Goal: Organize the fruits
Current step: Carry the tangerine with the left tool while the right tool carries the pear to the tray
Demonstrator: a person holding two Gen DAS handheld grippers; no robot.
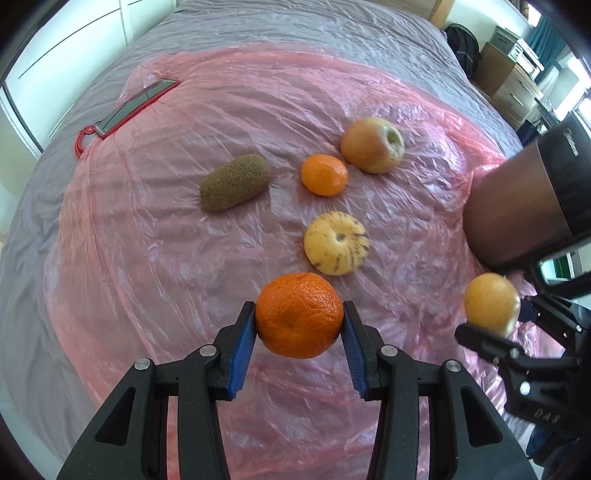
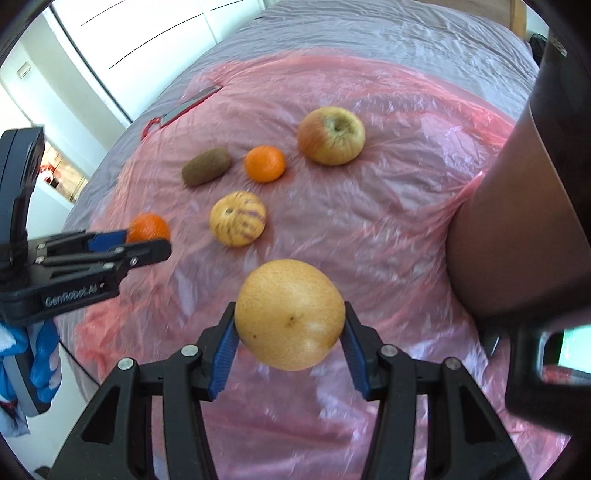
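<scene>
Pink plastic sheet [image 1: 184,277] covers grey bed [image 1: 295,29] beside white wardrobe [image 1: 74,37].

I am working in a home bedroom: a grey bed [image 1: 295,33], white wardrobe doors [image 1: 81,33] and wooden drawers [image 1: 517,92] are showing.

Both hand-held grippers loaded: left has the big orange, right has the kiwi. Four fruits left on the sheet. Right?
One error: the right hand-held gripper holds a yellow pear, not the kiwi, which lies on the pink sheet in the right wrist view. The left hand-held gripper does hold the big orange.
</scene>
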